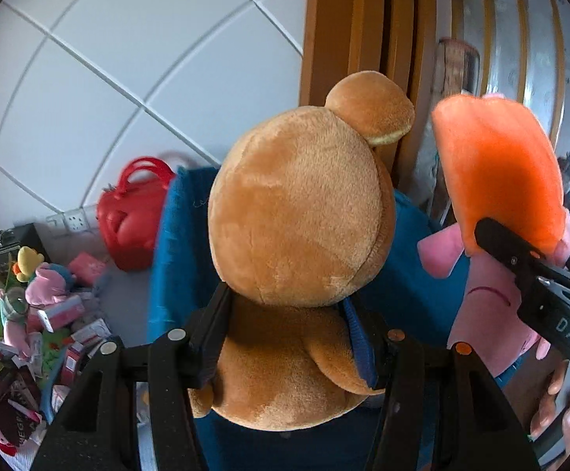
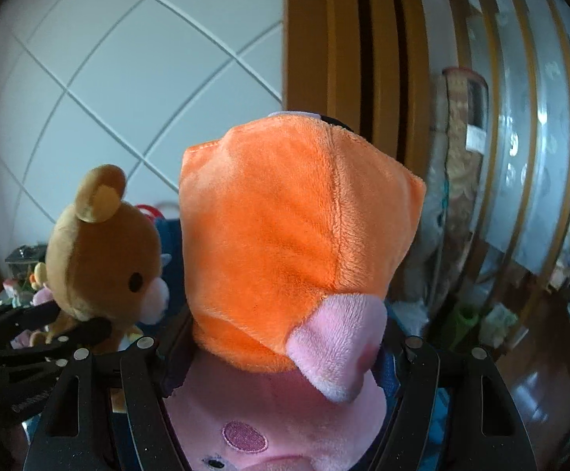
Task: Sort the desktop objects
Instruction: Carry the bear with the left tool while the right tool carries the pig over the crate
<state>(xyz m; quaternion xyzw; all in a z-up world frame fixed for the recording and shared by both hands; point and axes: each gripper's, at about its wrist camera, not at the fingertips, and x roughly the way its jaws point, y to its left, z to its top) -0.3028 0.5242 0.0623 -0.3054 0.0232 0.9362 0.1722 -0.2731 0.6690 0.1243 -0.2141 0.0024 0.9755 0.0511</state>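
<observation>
A brown plush bear fills the left wrist view, seen from behind. My left gripper is shut on it, with the fingers pressing its neck and body from both sides. In the right wrist view a pink plush pig in an orange hood sits between the fingers of my right gripper, which is shut on it. Both toys are held in the air side by side. The bear and the left gripper show at the left of the right wrist view. The pig and the right gripper show at the right of the left wrist view.
A pile of small plush toys and boxes lies on a surface at the lower left, with a red bag behind it against a white tiled wall. Blue fabric hangs behind the bear. A wooden door frame stands ahead. A person's hand holds the right gripper.
</observation>
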